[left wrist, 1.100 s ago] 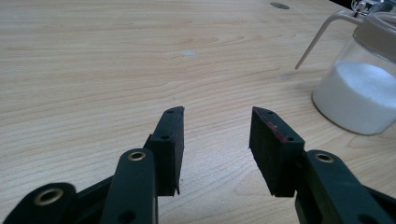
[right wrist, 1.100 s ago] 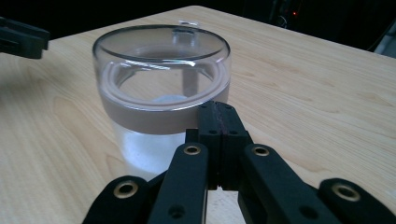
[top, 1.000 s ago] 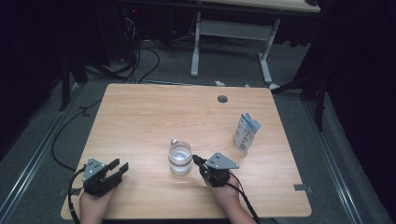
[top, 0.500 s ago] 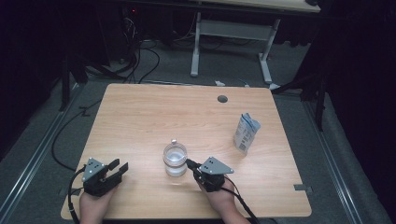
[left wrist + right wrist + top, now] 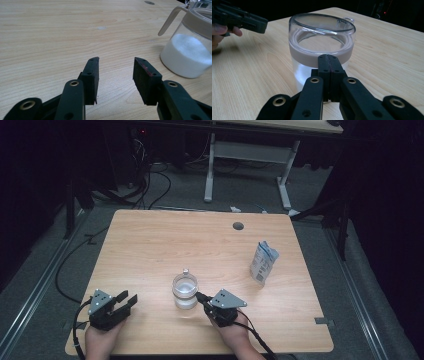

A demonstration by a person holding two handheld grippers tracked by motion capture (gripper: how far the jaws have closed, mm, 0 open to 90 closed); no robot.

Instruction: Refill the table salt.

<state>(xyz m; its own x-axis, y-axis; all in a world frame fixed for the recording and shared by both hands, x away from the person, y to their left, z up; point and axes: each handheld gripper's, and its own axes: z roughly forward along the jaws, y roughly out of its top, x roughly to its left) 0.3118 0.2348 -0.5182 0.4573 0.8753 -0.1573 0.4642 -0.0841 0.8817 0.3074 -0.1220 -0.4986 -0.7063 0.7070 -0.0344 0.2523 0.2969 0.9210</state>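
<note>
The high view looks forward and down on the whole wooden table (image 5: 150,245) from above its near edge. Each gripper view sits low and close behind its own jaws; both share the clear lidded jar (image 5: 322,42), just ahead.

Matt pale wood-grain table (image 5: 150,245), glossy clear plastic jar (image 5: 322,37) with white granules, matt black tool pads (image 5: 146,80)

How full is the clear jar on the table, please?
Partly full: the jar stands upright with white powder filling only its lower part; the glass above it is clear.
</note>
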